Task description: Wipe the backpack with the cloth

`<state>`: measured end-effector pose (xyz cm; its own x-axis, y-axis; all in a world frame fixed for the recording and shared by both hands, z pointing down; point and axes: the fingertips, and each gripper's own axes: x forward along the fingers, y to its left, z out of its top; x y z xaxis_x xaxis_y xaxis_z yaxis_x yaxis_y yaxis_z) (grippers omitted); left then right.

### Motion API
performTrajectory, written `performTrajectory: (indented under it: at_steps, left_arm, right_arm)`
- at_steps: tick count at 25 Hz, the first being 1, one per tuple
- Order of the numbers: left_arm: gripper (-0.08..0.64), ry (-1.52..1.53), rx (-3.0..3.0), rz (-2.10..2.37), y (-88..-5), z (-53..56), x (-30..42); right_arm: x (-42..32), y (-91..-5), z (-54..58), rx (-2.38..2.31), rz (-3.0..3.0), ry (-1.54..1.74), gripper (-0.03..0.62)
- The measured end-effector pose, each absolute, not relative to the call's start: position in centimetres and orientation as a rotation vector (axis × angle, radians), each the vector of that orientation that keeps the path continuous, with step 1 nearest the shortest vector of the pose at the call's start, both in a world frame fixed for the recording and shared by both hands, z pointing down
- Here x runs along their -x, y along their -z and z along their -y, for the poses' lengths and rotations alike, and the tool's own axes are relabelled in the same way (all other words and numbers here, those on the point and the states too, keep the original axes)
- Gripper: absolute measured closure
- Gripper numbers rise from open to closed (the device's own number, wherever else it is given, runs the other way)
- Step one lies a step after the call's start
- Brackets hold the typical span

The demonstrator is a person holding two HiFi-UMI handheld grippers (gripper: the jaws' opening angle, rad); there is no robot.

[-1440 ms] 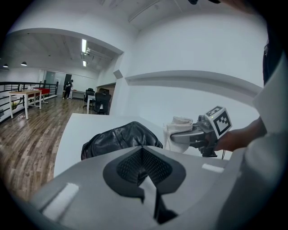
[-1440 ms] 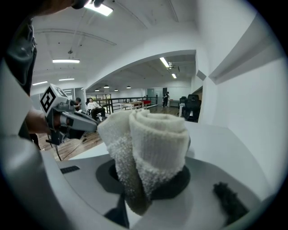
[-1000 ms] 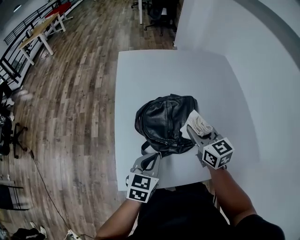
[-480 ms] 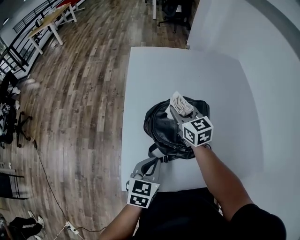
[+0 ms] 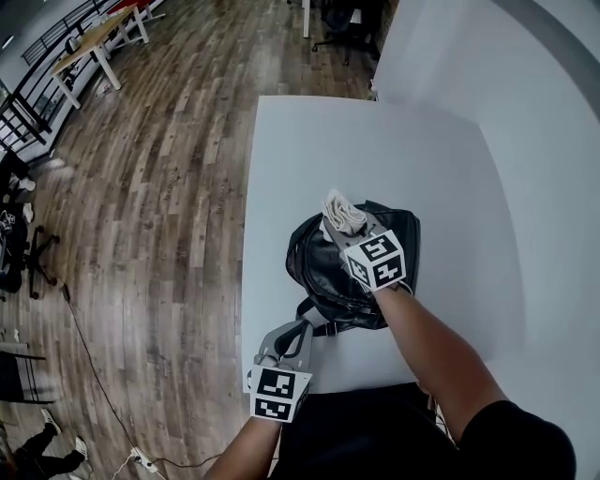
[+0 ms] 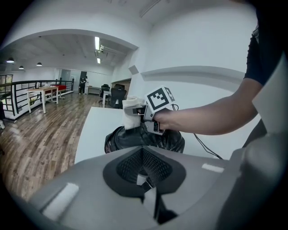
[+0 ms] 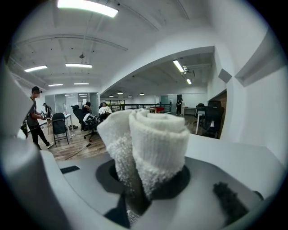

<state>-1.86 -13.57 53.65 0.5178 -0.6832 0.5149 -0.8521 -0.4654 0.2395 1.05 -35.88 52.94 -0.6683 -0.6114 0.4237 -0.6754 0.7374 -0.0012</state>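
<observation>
A black leather backpack (image 5: 328,272) lies on the white table (image 5: 309,150), near its front edge. My right gripper (image 5: 345,225) is over the bag's top, shut on a rolled white cloth (image 5: 340,212) that rests against the leather at the far left of the bag. The right gripper view is filled by the cloth (image 7: 148,143) sticking up between the jaws. My left gripper (image 5: 298,334) is at the table's front edge, shut on the backpack's strap (image 5: 323,327). In the left gripper view the strap (image 6: 147,191) runs between the jaws, with the bag (image 6: 144,138) and the cloth (image 6: 132,117) beyond.
A white wall (image 5: 544,141) stands along the table's right side. Wooden floor (image 5: 141,206) lies to the left, with desks and office chairs (image 5: 337,28) further off. A thin cable (image 6: 204,146) lies on the table right of the bag.
My right gripper carried the cloth from the bag's right side up across its top toward the far left. The left gripper kept its hold on the strap and barely moved.
</observation>
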Motion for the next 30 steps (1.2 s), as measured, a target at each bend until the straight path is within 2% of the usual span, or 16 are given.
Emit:
performTrajectory:
  at_steps: [30]
  left_arm:
    - [0.554,-0.465,-2.365,1.156,-53.2,14.5,-0.2]
  right_arm:
    - [-8.8,-51.5,37.6,-1.174,2.379,-0.178,0.503]
